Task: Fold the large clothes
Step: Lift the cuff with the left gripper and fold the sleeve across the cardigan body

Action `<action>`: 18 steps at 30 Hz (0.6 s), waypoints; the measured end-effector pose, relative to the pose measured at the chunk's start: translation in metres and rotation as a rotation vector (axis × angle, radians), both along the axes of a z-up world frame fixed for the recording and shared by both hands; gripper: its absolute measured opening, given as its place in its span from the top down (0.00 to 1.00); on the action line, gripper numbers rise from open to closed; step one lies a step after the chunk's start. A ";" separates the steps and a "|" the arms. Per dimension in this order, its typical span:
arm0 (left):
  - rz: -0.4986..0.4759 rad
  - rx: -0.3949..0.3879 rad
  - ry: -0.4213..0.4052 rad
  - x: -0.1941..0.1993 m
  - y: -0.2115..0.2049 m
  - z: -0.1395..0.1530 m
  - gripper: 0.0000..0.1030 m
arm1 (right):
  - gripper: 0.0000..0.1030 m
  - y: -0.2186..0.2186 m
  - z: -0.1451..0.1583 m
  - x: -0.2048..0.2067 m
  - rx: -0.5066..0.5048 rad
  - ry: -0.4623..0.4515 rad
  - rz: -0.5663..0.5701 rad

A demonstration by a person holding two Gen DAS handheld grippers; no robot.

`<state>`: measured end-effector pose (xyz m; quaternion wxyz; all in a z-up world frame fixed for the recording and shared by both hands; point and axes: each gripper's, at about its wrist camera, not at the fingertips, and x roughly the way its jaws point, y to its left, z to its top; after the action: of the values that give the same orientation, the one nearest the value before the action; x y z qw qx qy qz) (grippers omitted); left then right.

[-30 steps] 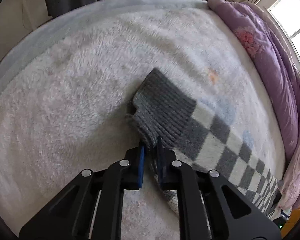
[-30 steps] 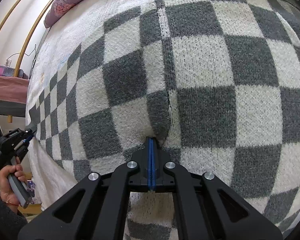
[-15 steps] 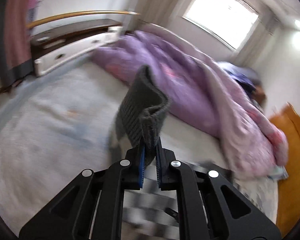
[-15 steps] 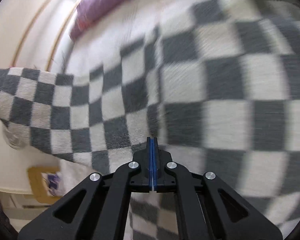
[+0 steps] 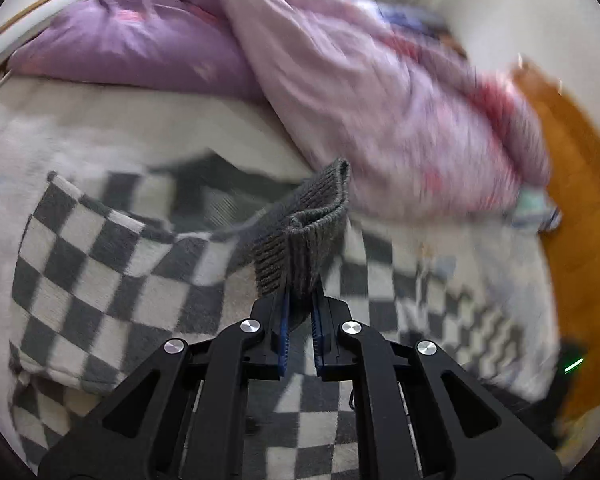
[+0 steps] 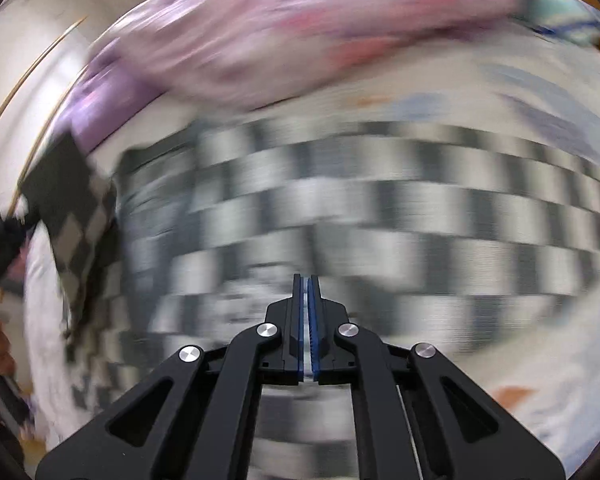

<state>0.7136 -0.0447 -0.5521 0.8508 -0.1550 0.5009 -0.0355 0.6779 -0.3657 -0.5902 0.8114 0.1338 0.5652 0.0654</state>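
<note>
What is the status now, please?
Left tongs shut on grey cuff. Right tongs shut, empty. Checked sweater on bed; purple quilt beyond.

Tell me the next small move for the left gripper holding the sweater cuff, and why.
Probably carry the grey ribbed cuff a little further across and lower it onto the checkered sweater: the left gripper holds it raised above the body, the sleeve fold unfinished.
</note>
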 end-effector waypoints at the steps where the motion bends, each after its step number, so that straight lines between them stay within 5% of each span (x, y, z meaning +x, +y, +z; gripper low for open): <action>1: -0.011 0.000 0.024 -0.001 -0.013 -0.012 0.91 | 0.96 -0.021 -0.001 -0.001 -0.006 0.004 -0.028; 9: -0.080 0.155 0.192 -0.009 -0.071 -0.095 0.89 | 0.93 -0.206 -0.019 -0.035 0.127 0.007 -0.516; 13: -0.079 0.103 0.234 -0.016 -0.080 -0.104 0.59 | 0.89 -0.264 -0.039 -0.056 0.276 0.010 -0.732; 18: -0.171 0.042 0.168 -0.015 -0.119 -0.092 0.55 | 0.82 -0.296 -0.063 -0.063 0.384 0.046 -0.881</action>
<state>0.6983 -0.1637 -0.6439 0.8026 -0.0963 0.5826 -0.0844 0.6144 -0.6619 -0.6533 0.7098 0.5096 0.4499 -0.1844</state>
